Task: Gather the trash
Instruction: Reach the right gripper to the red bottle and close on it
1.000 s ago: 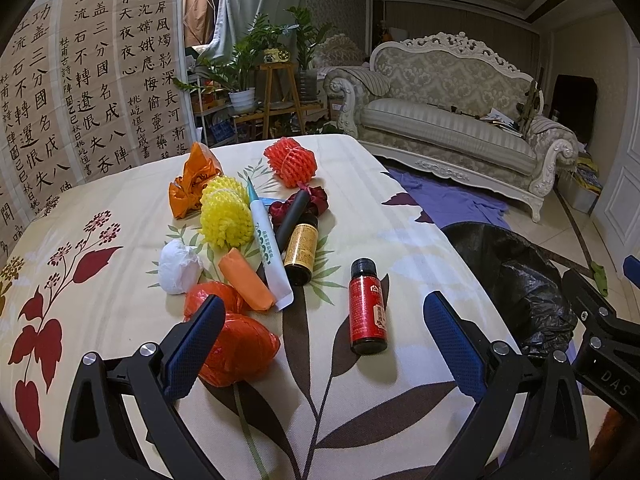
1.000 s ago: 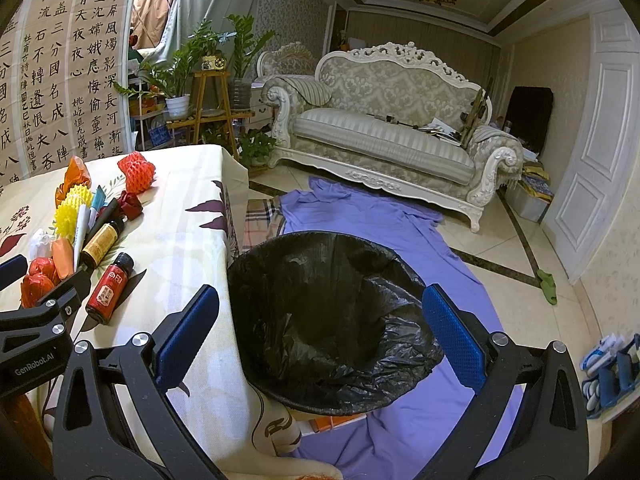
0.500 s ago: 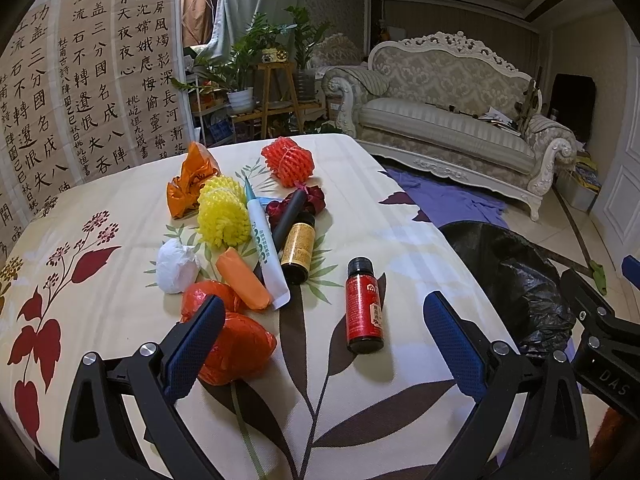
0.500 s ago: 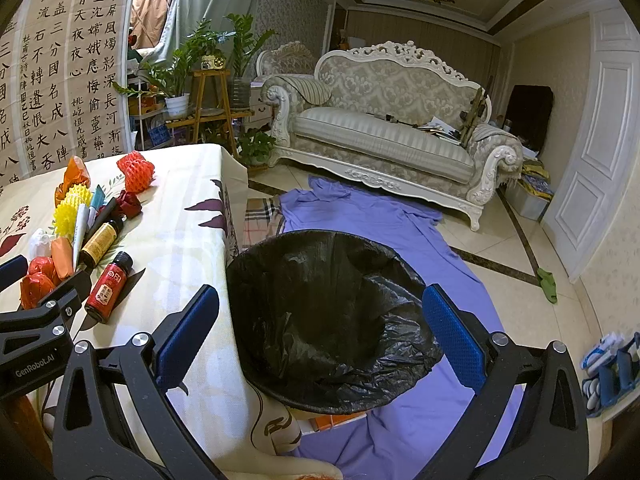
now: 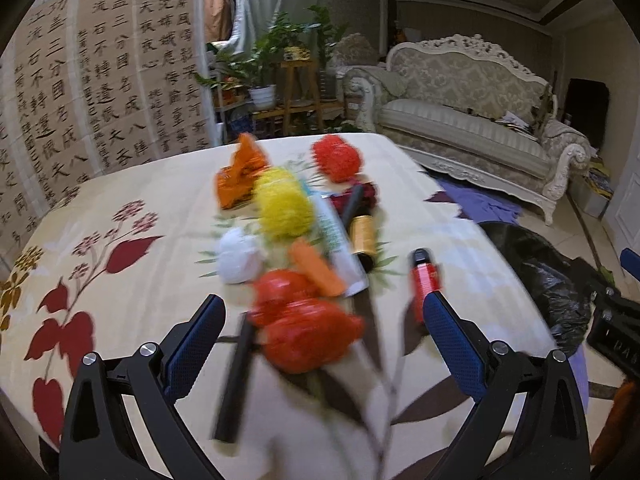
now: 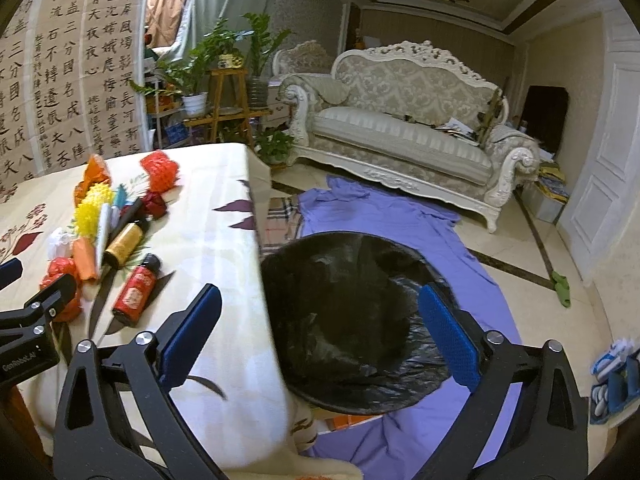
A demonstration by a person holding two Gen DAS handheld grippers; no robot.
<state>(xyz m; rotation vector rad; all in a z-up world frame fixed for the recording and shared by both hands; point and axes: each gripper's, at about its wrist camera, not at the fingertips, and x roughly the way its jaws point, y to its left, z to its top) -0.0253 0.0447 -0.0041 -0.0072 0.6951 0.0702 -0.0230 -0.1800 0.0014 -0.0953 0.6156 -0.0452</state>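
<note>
Left gripper [image 5: 320, 328] hanging wide open, holding nothing, over floral tablecloth [image 5: 120, 280]; right gripper [image 6: 318, 330] gaping empty above black-lined bin [image 6: 352, 320] beside table, sofa [image 6: 400, 132] behind

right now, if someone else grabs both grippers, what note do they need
Left gripper: open, empty, over the table, with the red crumpled bag between its fingers.
Right gripper: open, empty, over the black-lined bin beside the table.
Trash all on the table: red bottle, gold bottle, yellow and red foam nets, white wad.
Done: nothing visible in the bin.
Left: everything.
</note>
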